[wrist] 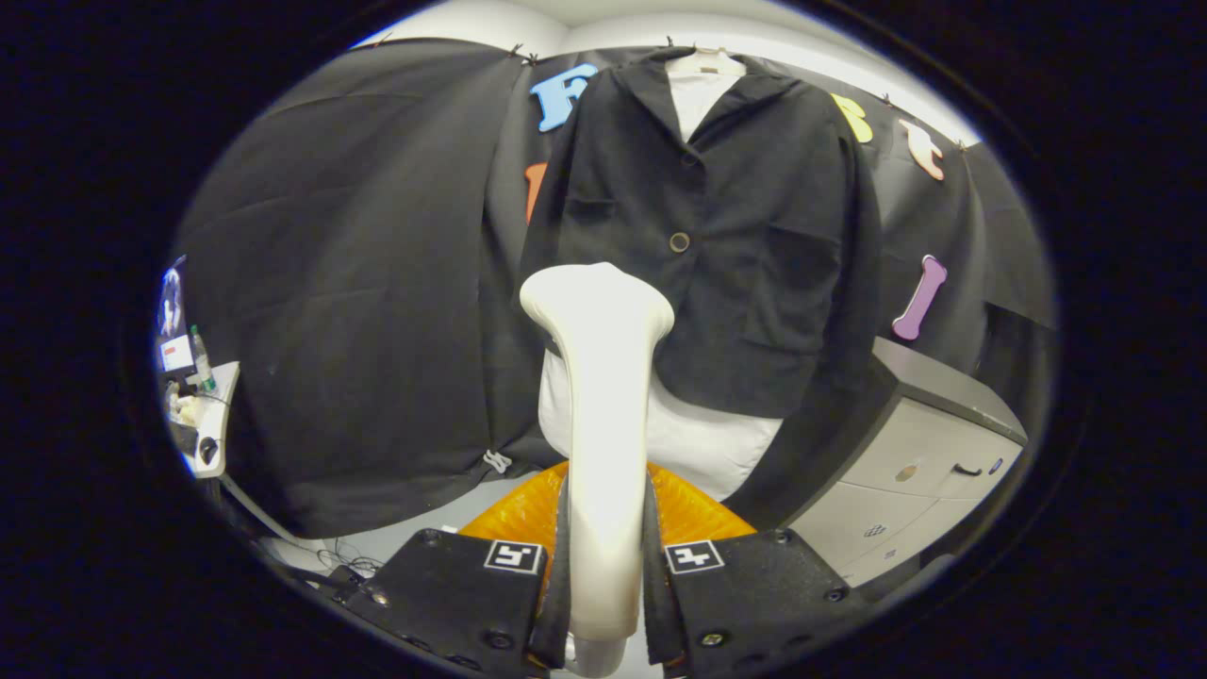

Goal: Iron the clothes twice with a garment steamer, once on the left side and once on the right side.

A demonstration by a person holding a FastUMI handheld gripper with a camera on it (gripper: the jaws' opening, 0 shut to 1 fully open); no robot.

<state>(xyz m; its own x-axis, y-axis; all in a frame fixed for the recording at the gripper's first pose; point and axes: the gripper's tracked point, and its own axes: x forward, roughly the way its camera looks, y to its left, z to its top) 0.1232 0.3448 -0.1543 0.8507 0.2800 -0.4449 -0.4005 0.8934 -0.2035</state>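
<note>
A black jacket (726, 236) hangs on a hanger against the booth wall, over a white shirt (698, 438) whose hem shows below it. My gripper (603, 547) is shut on the handle of a white garment steamer (603, 396), which stands upright between the fingers. The steamer's wide head (596, 294) is raised in front of the jacket's lower left side, near its button; whether it touches the cloth I cannot tell.
An orange object (693, 514) lies low just beyond the fingers, under the jacket. A grey drawer cabinet (929, 462) stands to the right. A small white table (215, 415) with a bottle and clutter is far left, with cables on the floor.
</note>
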